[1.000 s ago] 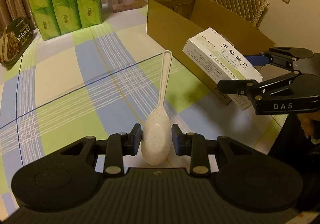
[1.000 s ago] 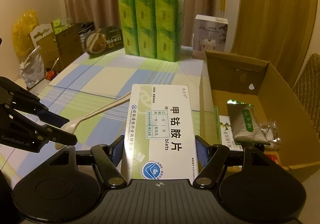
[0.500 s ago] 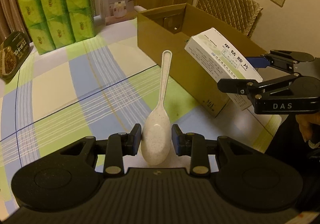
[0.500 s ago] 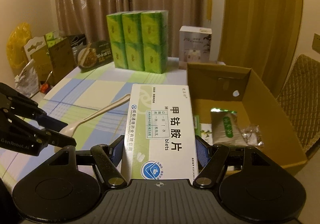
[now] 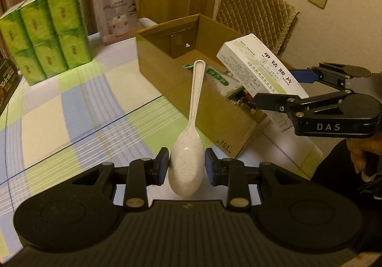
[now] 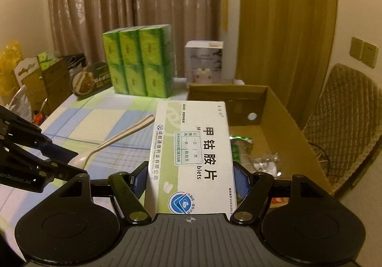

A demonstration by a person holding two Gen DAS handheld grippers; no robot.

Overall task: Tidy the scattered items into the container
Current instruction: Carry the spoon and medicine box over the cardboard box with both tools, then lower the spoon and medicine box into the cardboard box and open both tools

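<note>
Your left tongs (image 5: 186, 163) pinch the bowl of a speckled cream spoon (image 5: 189, 147), its handle pointing away toward the open cardboard box (image 5: 162, 71) on the checked bench (image 5: 71, 109). Your right tongs (image 6: 191, 179) are clamped on the two long sides of a white and green medicine carton (image 6: 193, 154), held in the air at the box's near left corner. Inside the box lie a green packet (image 6: 241, 145) and a clear wrapper (image 6: 265, 164).

Checked tablecloth (image 5: 78, 109) is seen w/ cardboard box (image 5: 198, 109) on it; green tissue packs (image 5: 45, 45) left of box, white carton (image 5: 114, 13) behind.
</note>
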